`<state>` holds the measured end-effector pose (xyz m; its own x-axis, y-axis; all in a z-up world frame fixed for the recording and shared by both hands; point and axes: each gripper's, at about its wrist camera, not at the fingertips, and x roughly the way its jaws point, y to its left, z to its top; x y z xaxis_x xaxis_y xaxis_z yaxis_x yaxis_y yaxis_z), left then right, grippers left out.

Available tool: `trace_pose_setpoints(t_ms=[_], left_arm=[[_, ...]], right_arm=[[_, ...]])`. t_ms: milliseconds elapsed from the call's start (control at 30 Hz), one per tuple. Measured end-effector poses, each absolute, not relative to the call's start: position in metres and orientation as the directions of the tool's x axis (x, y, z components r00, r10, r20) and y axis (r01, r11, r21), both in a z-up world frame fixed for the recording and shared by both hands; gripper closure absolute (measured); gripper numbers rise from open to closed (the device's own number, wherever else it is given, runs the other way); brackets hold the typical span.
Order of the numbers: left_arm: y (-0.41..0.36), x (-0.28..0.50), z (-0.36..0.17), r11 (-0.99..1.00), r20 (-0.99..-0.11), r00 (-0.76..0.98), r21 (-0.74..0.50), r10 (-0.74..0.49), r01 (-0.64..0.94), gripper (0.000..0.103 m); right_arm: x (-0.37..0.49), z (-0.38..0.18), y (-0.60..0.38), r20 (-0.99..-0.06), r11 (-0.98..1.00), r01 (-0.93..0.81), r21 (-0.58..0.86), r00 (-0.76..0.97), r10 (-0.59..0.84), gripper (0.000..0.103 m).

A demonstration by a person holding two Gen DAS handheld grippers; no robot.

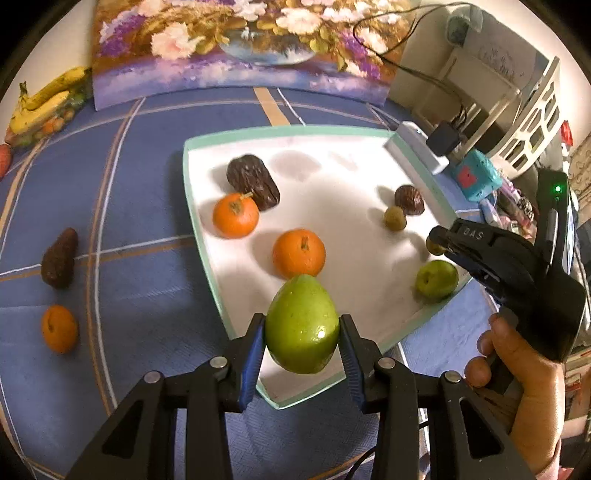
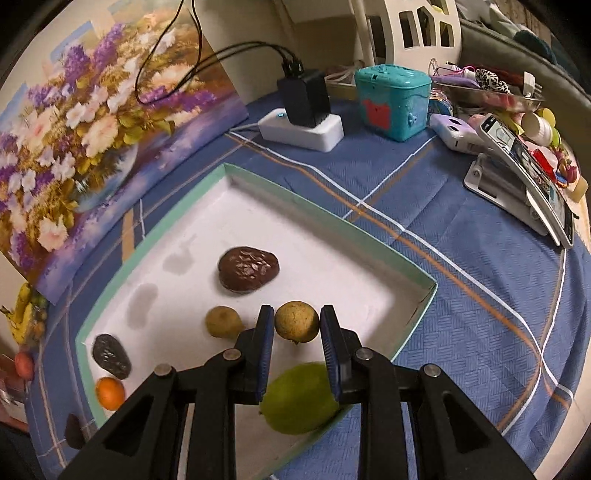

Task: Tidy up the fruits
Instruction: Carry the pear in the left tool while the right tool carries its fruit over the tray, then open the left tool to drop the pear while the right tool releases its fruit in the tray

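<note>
The shallow white tray with a mint-green rim (image 1: 207, 236) already holds several fruits. The left gripper (image 1: 302, 328) clamps a smooth green pear-shaped fruit (image 1: 302, 325) over its near edge; the right gripper (image 2: 297, 323) pinches a small yellow-brown round fruit (image 2: 296, 320) above the floor. A dark brown avocado-shaped fruit (image 1: 59, 257) and a small orange (image 1: 59, 328) wait outside on the blue checked tablecloth (image 1: 140, 280).

Worktop covered by a blue plaid cloth (image 2: 461, 258); flower painting (image 1: 240, 48) leaning at the upper left of the frame; white lattice furniture (image 2: 417, 26) and cream wall (image 2: 317, 33) at the top; warm indoor light
</note>
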<state>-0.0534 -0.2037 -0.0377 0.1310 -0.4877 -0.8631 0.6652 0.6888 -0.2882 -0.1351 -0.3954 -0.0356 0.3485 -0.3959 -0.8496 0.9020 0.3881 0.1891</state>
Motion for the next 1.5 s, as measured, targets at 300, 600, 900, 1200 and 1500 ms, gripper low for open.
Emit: trace_pose_setpoints(t_ms=[300,600,900,1200,1500], left_arm=[[-0.204,-0.05,-0.048,0.703,-0.878,0.128,-0.274,-0.462,0.657,0.062],[-0.211,-0.052,-0.05,0.697,-0.886,0.132,-0.25,-0.445,0.672,0.062],[-0.215,-0.049,-0.052,0.698,-0.895,0.116,-0.249,-0.432,0.672,0.061],[-0.212,-0.047,-0.04,0.694,-0.882,0.134,-0.253,-0.452,0.674,0.056],[-0.203,-0.043,-0.014,0.689,-0.857,0.161,-0.268,-0.49,0.674,0.054]], right_arm=[[-0.127,-0.04,-0.397,-0.854,0.408,0.903,0.134,0.314,-0.415,0.077],[-0.116,-0.037,-0.4,-0.85,0.44,0.894,0.086,0.296,-0.435,0.077],[-0.11,-0.038,-0.402,-0.85,0.451,0.89,0.074,0.293,-0.439,0.076],[-0.11,-0.036,-0.403,-0.85,0.451,0.89,0.063,0.285,-0.443,0.076],[-0.111,-0.028,-0.399,-0.849,0.458,0.888,0.042,0.274,-0.453,0.066]])
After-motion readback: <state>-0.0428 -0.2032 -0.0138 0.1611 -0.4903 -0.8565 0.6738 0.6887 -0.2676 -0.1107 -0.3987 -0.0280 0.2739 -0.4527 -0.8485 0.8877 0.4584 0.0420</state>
